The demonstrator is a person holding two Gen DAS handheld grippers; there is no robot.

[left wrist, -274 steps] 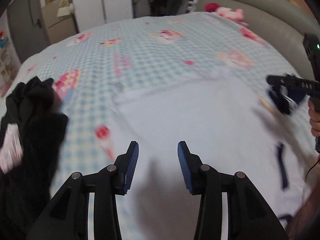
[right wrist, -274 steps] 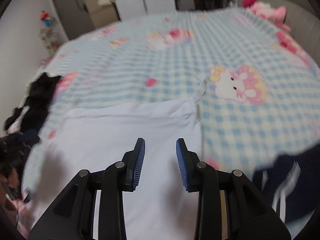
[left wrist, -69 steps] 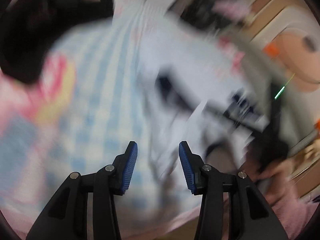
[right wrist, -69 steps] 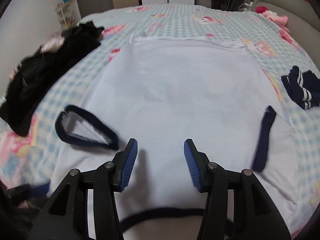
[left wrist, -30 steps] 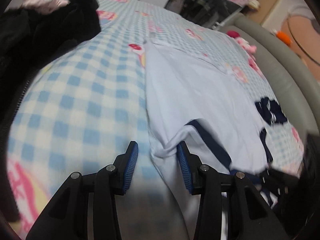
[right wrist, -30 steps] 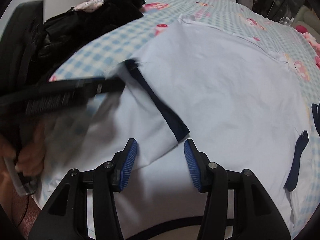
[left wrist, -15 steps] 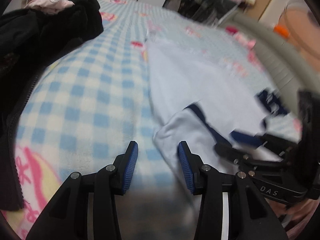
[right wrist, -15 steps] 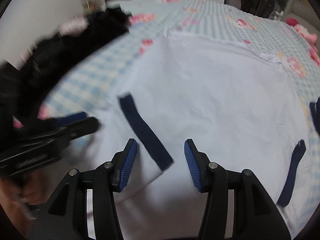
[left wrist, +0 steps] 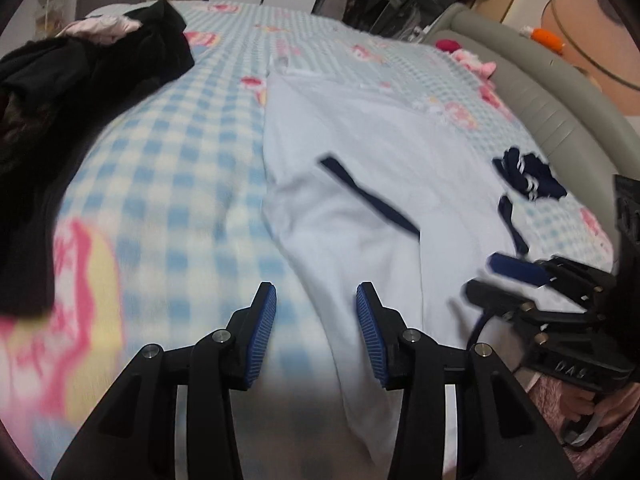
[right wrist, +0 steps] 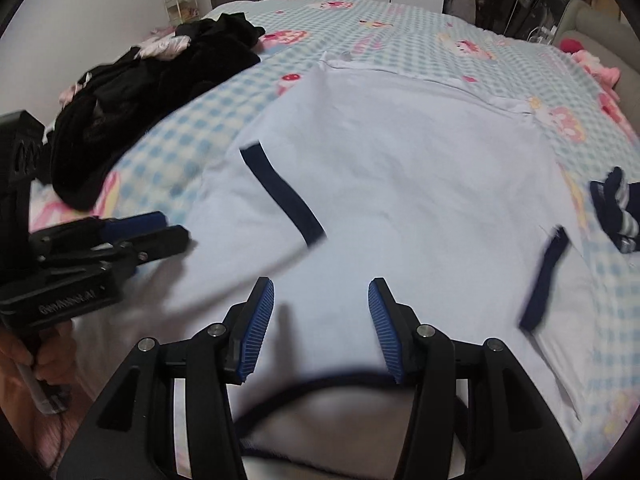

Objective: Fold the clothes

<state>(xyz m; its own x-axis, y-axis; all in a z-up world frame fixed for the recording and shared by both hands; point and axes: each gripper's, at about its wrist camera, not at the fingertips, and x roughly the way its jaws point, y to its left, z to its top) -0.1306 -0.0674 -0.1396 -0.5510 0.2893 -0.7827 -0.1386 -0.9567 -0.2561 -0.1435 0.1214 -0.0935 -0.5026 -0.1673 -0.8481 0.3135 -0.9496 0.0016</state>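
A white T-shirt (right wrist: 400, 168) with navy trim lies spread on the checked bedspread (right wrist: 400, 24), neckline nearest me. Its left sleeve is folded inward over the body, the navy cuff (right wrist: 282, 192) lying diagonally on the shirt. The other sleeve's navy cuff (right wrist: 546, 280) lies flat at the right. My left gripper (left wrist: 316, 312) is open above the shirt's left edge (left wrist: 360, 240), holding nothing. My right gripper (right wrist: 320, 312) is open just above the navy neckline (right wrist: 312, 390), also empty. Each gripper appears in the other's view: the left gripper (right wrist: 152, 228), the right gripper (left wrist: 504, 280).
A heap of black clothes (right wrist: 160, 80) lies on the left of the bedspread (left wrist: 168, 152), with a pink garment (left wrist: 100, 28) behind it. Folded navy striped socks (right wrist: 616, 208) sit right of the shirt. A grey padded bed edge (left wrist: 540, 80) runs along the right.
The left gripper let go of the left sleeve after folding it inward and has drawn back to the shirt's edge. The right gripper moved toward the neckline.
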